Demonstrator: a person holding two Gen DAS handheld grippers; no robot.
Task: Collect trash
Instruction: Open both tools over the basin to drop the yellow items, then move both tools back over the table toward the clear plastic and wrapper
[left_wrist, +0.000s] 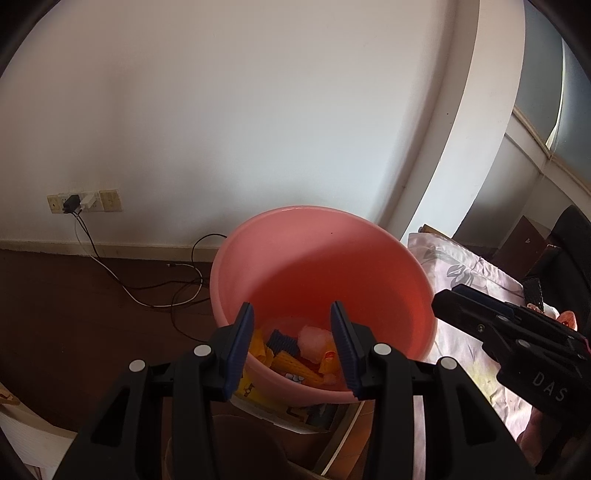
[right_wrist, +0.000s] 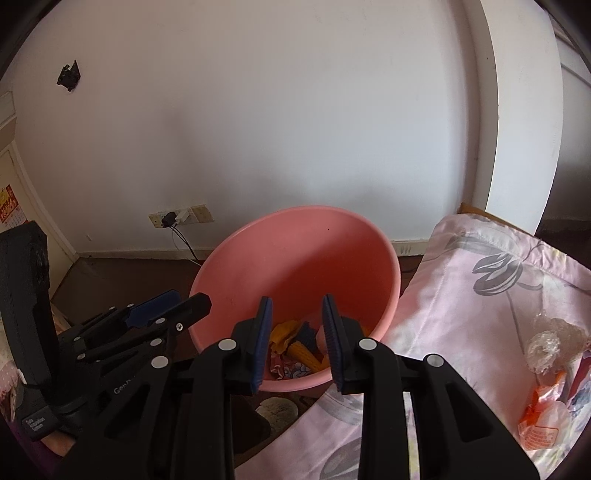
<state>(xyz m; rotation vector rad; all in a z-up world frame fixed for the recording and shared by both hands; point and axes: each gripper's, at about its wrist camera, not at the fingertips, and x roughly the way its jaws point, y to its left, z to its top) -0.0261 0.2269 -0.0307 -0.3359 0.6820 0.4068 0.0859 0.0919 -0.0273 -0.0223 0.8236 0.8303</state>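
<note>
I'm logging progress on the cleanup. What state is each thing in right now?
Left gripper: open, empty, over the basin.
Right gripper: open, empty, over the basin.
Pink basin: upright, wrappers inside.
Wrappers: uncollected on the bedsheet.
Chargers: plugged in.

The basin (left_wrist: 321, 258) was salmon pink, its inner wall deepening to orange-red in shadow. Inside lay wrappers (left_wrist: 295, 363) in yellow and orange, a ridged navy-blue piece (left_wrist: 282, 341) and a pale pink wad (left_wrist: 314, 341). Both the left gripper (left_wrist: 293, 325) and the right gripper (right_wrist: 297, 317) were black with dark blue ribbed pads (left_wrist: 242, 347) and silver rivets. The bedsheet (right_wrist: 480, 280) was pale pink, printed with grey flowers. On it lay an orange-and-white wrapper (right_wrist: 541, 424) and a crumpled clear plastic (right_wrist: 546, 347). The wall (left_wrist: 258, 110) was white, the floor (left_wrist: 74, 302) dark brown. The sockets (left_wrist: 85, 201) were cream, with one black and one white cable (left_wrist: 122, 284).
</note>
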